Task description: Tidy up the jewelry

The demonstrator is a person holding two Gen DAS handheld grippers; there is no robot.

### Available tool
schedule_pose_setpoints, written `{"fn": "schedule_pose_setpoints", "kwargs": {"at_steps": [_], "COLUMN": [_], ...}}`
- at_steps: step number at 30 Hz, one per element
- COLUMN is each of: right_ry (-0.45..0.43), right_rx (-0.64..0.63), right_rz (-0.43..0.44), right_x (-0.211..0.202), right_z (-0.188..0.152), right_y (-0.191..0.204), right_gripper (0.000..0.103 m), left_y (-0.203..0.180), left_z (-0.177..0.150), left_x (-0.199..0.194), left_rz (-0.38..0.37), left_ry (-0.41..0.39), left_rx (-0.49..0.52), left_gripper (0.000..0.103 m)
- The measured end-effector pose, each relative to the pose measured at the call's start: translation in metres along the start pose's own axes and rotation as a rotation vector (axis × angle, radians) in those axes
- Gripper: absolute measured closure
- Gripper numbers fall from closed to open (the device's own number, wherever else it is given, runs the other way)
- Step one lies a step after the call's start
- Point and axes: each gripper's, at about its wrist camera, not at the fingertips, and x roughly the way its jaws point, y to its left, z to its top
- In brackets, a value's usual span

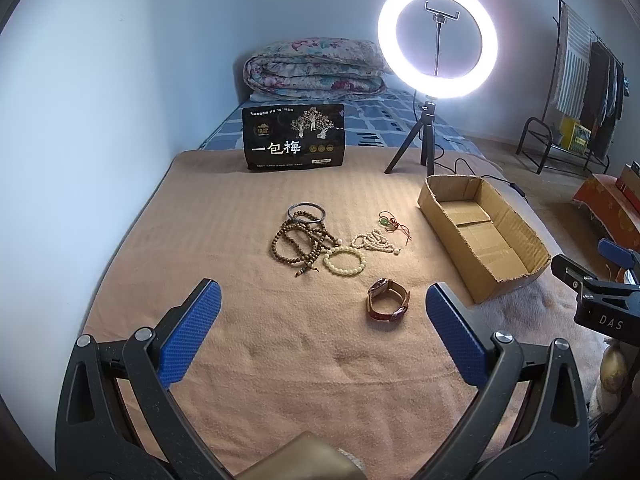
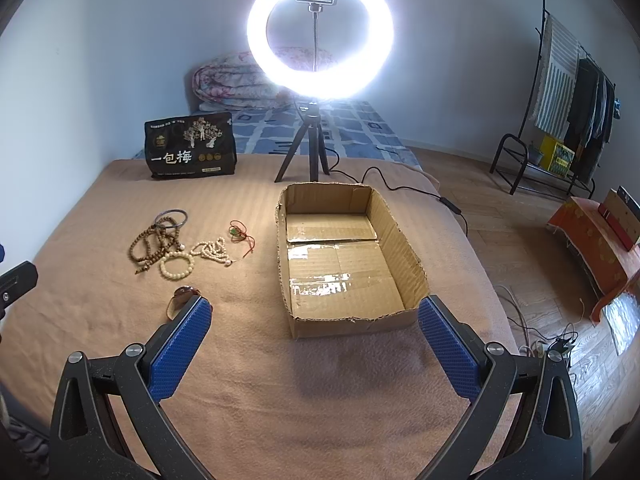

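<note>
Left wrist view: the left gripper is being held wide open above the tan blanket, nothing is being gripped between its blue pads. The jewelry is being seen ahead of it, all lying loose on the blanket. A watch with a brown strap is lying nearest, just ahead of the right-hand pad. Further on, a pale bead bracelet is touching a brown wooden bead string, and a dark bangle is overlapping the far end of that string. A white bead strand and a red cord with a green pendant are lying to the right of these. The cardboard box is being seen open, right of the jewelry, apart from it. The right gripper is partly being shown at the right edge; its opening cannot be told from here. A black snack bag, a ring light and a folded quilt are standing behind.

Right wrist view: the right gripper is also being held wide open, with nothing between the pads. The cardboard box is being framed just ahead, between the fingers, nothing visible inside it. The watch is partly being hidden behind the left-hand pad. The bead bracelet, wooden string, bangle, white strand and red cord are being seen left of the box, on the blanket.
</note>
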Motion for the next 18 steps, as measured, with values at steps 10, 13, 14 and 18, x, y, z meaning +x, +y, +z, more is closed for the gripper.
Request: {"fn": "schedule_pose_setpoints", "kwargs": {"at_steps": [10,13,14,18], "right_ry": [0.0,0.001,0.001,0.003], "right_rx": [0.0,0.001,0.002,0.005], "right_rz": [0.0,0.002,0.001,0.001], "right_x": [0.0002,-0.0001,0.0001,0.0005], "right_z": [0.0,0.0002,0.0002,0.0], "right_y": [0.0,-0.0002,-0.0003,-0.0014], "right_gripper": [0.001,0.001,0.001,0.001], "left_y": [-0.0002,0.0001,0.0004,-0.0006], "left_z": [-0.0012,-0.001,-0.0002,-0.002], "left_x": [-0.0009,-0.0007,-0.0004,-0.0011], "left_rz": [0.0,0.001,0.0,0.003], "left_ry": [-0.003,-0.003,-0.003,-0.003], "left_rx": [-0.004,-0.003,-0.003,-0.007], "left_gripper": [0.0,0.0,0.0,0.0]}}
